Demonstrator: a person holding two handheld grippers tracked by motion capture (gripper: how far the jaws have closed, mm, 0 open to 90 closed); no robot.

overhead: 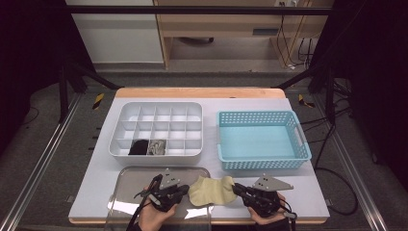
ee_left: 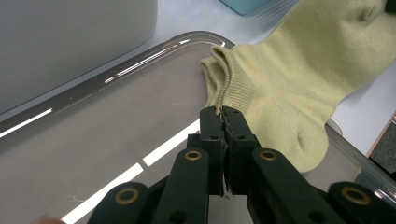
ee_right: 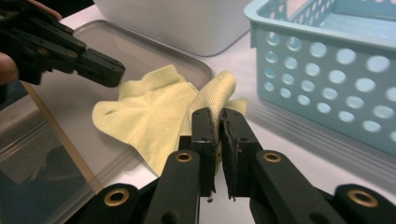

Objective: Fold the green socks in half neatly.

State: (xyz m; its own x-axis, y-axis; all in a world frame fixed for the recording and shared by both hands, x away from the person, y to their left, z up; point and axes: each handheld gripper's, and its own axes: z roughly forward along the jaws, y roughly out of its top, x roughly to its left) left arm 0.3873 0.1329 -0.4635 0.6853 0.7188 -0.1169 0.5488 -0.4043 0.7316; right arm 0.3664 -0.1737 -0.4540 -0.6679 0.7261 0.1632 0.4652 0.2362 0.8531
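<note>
Between the 2 grippers, a pale yellow-green sock (overhead: 212, 189) lies rumpled; left jaws clenched empty, right jaws grasp it.

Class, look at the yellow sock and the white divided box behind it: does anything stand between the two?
Nothing visible does. The sock lies half on the clear lid at the table's near edge, with both tongs, left and right, at its ends. Only bare lid and table lie before the box.

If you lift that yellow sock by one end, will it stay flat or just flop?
The sock will probably flop: it is thin knit, already lying in soft folds. It looks light. It may drag a little, since it lies partly on the clear lid.
</note>
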